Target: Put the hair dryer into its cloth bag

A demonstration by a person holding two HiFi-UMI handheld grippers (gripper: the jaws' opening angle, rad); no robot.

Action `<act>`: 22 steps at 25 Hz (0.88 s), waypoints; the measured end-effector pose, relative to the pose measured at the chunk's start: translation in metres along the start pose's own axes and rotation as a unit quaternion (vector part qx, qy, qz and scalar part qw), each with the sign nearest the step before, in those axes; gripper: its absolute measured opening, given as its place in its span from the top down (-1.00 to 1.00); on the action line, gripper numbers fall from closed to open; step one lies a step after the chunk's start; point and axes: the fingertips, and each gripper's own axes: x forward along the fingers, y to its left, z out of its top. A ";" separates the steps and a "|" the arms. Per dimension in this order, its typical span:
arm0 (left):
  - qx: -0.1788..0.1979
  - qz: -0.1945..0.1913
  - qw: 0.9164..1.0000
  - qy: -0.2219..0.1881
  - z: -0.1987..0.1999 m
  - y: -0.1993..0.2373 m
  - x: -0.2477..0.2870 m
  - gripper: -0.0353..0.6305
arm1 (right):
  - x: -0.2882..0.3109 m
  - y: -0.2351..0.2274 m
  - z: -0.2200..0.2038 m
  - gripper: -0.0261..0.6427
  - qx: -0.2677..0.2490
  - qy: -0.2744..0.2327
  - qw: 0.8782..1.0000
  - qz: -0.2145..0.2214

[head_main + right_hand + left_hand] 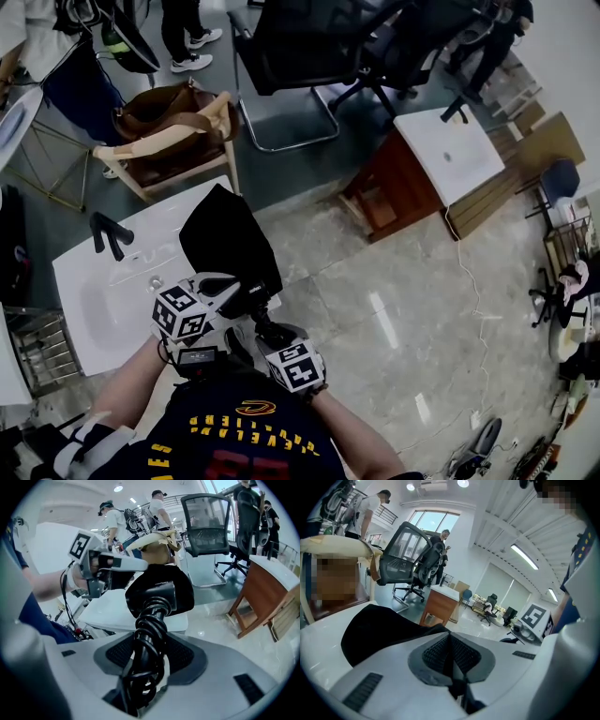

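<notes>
Right gripper (pixel 147 660) pinches the hair dryer (pixel 157 597) by its cord-wrapped handle, nose at the cloth bag (pixel 225 234) mouth, twelve o'clock; left gripper (pixel 452 656) seemingly nips the bag's edge; dryer not yet inside

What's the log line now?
left gripper: shut on cloth bag | right gripper: shut on hair dryer | dryer head at bag mouth, handle outside

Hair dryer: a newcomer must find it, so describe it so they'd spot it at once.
Find the white table at the head view's left; on its right end is a black bag. Close beside it the right gripper holds the hair dryer: hard, black, its handle wound with cord, unlike the soft bag.
</notes>
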 end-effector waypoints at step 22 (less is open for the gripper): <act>-0.012 0.010 0.999 -0.050 -0.004 -0.034 -0.029 0.86 | 0.082 -0.023 0.111 0.27 0.081 -0.091 0.992 0.015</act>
